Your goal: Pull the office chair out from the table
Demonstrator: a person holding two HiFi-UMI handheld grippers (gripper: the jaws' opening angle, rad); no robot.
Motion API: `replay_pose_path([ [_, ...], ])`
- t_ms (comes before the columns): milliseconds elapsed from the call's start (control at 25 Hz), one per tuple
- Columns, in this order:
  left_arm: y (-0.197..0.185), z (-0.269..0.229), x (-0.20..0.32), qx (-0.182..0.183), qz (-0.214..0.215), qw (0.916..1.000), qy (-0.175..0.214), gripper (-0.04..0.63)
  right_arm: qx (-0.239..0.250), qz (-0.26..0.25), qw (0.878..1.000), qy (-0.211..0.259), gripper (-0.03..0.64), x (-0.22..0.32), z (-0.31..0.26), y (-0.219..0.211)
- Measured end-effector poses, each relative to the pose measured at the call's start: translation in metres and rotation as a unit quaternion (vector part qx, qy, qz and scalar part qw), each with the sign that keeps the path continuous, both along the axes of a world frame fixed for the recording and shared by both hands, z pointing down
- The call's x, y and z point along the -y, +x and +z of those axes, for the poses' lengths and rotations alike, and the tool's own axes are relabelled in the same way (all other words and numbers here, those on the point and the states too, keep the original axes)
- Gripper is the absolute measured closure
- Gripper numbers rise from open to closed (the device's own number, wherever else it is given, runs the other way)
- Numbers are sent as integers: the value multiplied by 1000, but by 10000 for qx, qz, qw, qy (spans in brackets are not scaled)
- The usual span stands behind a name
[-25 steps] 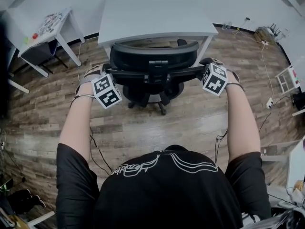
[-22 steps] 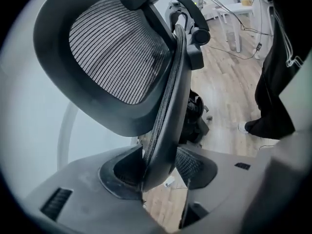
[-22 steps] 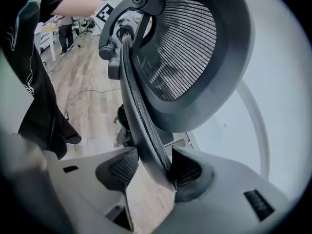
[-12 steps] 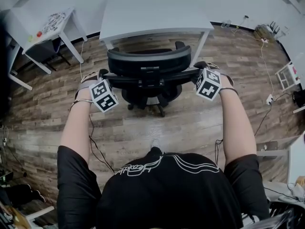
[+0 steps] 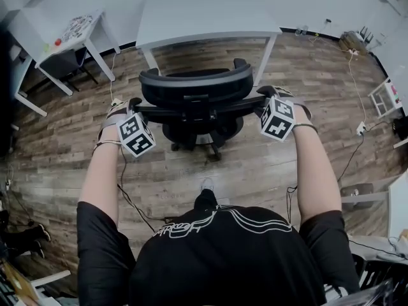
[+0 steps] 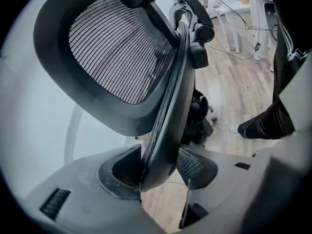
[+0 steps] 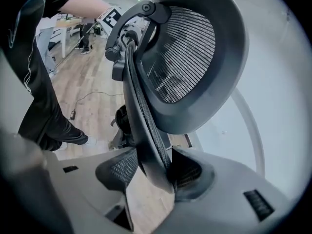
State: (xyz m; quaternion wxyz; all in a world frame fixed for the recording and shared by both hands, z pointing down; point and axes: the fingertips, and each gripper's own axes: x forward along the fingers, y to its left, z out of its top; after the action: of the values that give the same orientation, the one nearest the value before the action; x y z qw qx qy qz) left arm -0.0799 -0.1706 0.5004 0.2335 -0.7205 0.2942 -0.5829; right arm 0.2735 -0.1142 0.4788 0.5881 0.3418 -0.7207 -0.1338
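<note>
From the head view, the office chair (image 5: 194, 97) stands on the wood floor (image 5: 255, 164) between the person and the white table (image 5: 204, 11). Its headrest (image 5: 196, 81) is just on the near side of the table's front edge, and the wheeled base is out from under the top. The left gripper (image 5: 132, 110) sits at the left end of the chair's back and the right gripper (image 5: 266, 104) at the right end. The back runs crosswise, side to side, and the two hands are level with each other, neither one nearer.

In the left gripper view, the jaws are partly spread and closed on the back rim (image 6: 163, 130) – the dark mesh-edged frame passes straight up between the two pads. The mesh headrest lies above and to the left, with the pale table behind it. To the right there is bare floor and the person's dark trouser leg (image 6: 273, 121).

In the right gripper view it is the mirror picture. The jaws are a little wider and are clamped on the other edge of the same rim, which slants up between the pads. The headrest is up and to the right, and the table leg (image 7: 248, 126) is behind it.

The chair looks largely clear of the table, so the pull seems well along. Any further pull runs toward the person's body, at right angles to the back – an uneven pull from the two hands would probably swivel the seat.
</note>
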Motion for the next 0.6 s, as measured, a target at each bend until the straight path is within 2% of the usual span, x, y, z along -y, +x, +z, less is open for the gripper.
replay_pose_path([
  [240, -7, 18, -62, -56, -63, 9998, 162, 403, 4, -46, 9997, 225, 382, -60, 18, -7],
  [480, -9, 5, -82, -268, -108, 9990, 331, 396, 23, -36, 9993, 373, 383, -79, 7, -11],
  [600, -8, -2, -88, -521, -162, 9973, 498, 383, -3, 5, 9990, 437, 383, -85, 2, -12],
])
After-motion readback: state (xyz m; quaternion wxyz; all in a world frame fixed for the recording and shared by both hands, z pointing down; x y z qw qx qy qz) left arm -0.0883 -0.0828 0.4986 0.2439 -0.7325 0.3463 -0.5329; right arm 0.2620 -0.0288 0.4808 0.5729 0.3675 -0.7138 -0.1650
